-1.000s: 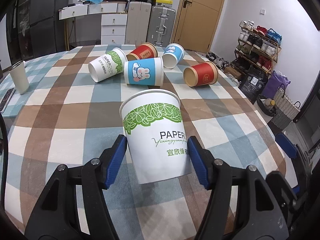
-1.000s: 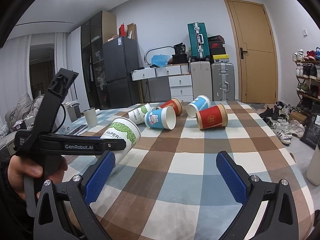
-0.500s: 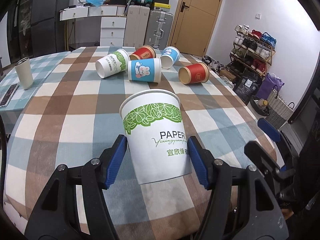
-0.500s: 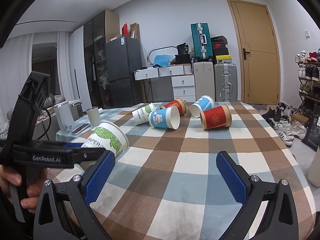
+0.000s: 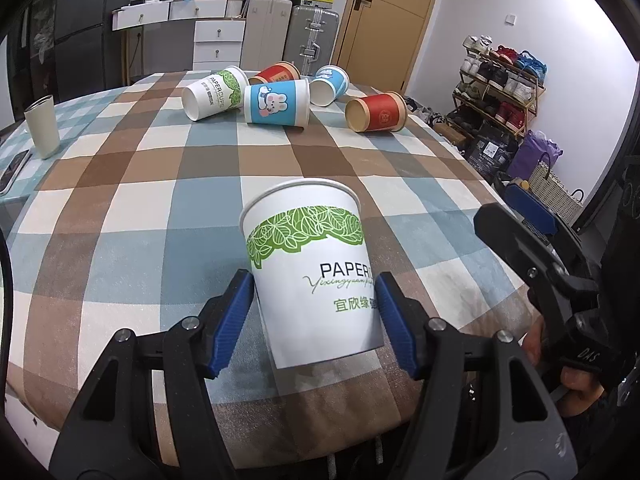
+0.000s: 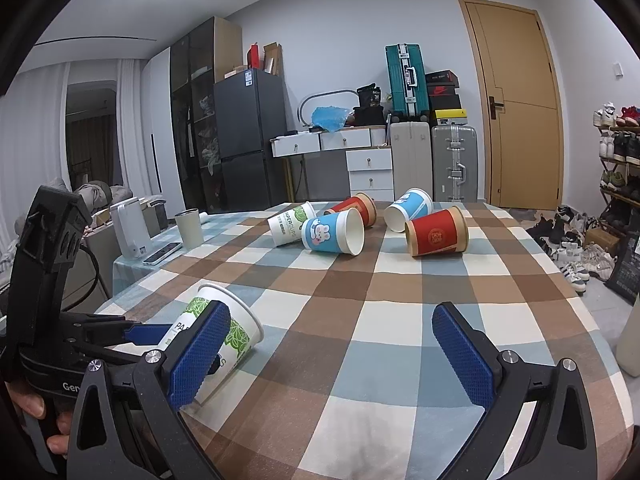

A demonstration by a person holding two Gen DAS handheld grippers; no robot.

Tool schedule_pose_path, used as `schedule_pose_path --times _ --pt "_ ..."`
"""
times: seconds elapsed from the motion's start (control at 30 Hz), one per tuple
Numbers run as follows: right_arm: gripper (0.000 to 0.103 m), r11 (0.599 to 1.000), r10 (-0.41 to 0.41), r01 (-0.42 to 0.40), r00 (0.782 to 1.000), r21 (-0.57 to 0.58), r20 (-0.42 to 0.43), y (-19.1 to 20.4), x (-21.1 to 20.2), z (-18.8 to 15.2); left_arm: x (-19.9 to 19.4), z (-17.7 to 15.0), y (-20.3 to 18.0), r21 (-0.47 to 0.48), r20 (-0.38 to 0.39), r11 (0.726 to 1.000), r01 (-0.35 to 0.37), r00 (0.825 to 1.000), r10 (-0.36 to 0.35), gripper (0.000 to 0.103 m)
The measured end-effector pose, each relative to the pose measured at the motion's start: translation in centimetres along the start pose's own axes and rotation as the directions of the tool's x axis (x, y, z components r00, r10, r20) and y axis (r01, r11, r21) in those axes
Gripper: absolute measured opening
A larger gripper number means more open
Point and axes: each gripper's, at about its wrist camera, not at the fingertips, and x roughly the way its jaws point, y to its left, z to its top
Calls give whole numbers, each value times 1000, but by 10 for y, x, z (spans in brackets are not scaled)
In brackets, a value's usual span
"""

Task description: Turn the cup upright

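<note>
My left gripper (image 5: 314, 312) is shut on a white paper cup with a green leaf band (image 5: 310, 268), held by its lower body near the table's front edge. In the right wrist view the same cup (image 6: 232, 328) leans with its mouth toward the table's middle, just above or on the cloth. My right gripper (image 6: 332, 348) is open and empty over the front of the table, to the right of the cup. Several more cups lie on their sides at the far end: a white one (image 5: 214, 94), two blue (image 5: 278, 102) (image 5: 330, 84) and two red (image 5: 376, 114) (image 5: 274, 74).
The table has a checked cloth (image 5: 160, 184). A grey tumbler (image 5: 42, 126) and a phone (image 5: 12, 170) sit at its left edge. A kettle (image 6: 130, 232) stands on a side table. Drawers, suitcases and a shoe rack (image 5: 500, 80) lie beyond.
My left gripper has drawn back toward the front edge with the cup and lowered it. The right gripper has stayed open and now sits closer beside the left one.
</note>
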Motion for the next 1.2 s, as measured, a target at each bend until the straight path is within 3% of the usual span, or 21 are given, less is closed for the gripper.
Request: schedule_pose_path --times 0.37,0.53,0.6,0.8,0.87,0.9,1.2 --pt "103 1000 0 0 1000 0 0 0 0 0 3 0 1 -2 -5 1000 5 1000 -5 63" --pt "103 1000 2 -2 1000 5 -1 0 1 0 -1 2 7 -6 -1 1000 9 1000 -9 81" --pt "103 1000 2 -2 1000 4 -5 0 1 0 -4 3 12 -17 14 1000 10 1000 -9 82" --pt "103 1000 28 -28 998 10 -51 6 6 0 -15 7 31 -36 41 999 -11 999 12 87" --pt "103 999 46 -45 996 15 -76 10 9 0 -18 8 36 -38 49 999 -12 999 14 94" --pt "103 998 53 -52 995 21 -88 11 10 1 -20 8 39 -36 57 999 -19 998 21 103" --pt "103 995 75 -55 967 87 -244 17 29 2 -34 6 59 -22 82 1000 -16 996 18 102"
